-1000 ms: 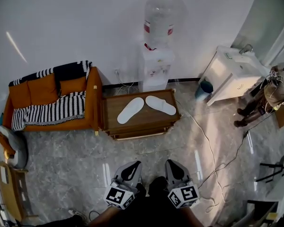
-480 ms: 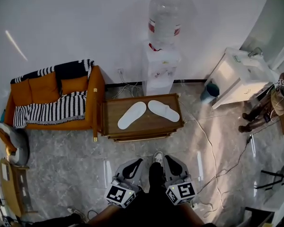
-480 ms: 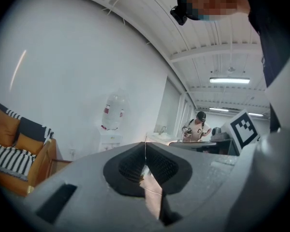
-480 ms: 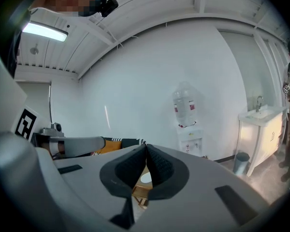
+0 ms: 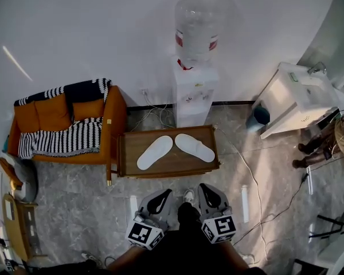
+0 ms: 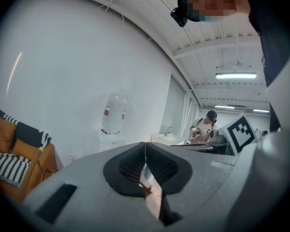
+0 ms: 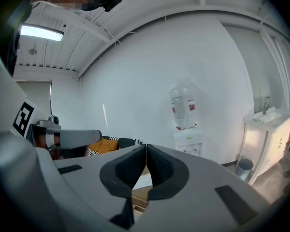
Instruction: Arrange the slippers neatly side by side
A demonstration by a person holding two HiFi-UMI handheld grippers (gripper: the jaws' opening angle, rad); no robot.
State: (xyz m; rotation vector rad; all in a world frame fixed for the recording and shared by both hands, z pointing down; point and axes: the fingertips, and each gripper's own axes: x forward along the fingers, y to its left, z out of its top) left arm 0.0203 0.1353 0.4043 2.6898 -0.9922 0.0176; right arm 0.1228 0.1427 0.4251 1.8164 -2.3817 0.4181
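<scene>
With the left slipper (image 5: 155, 152) and right slipper (image 5: 194, 147) splayed in a V on the table (image 5: 129, 149), far ends close, the left gripper (image 5: 159, 198) and right gripper (image 5: 209, 195), both pressed together and empty on the near side, should be spread before the near ends are swung inward.

Two white slippers (image 5: 175, 150), splayed, toes apart

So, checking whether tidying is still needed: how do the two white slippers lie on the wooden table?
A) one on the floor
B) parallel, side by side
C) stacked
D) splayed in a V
D: the left slipper and right slipper lie on the table angled apart, closest at their far ends near the water dispenser.
</scene>
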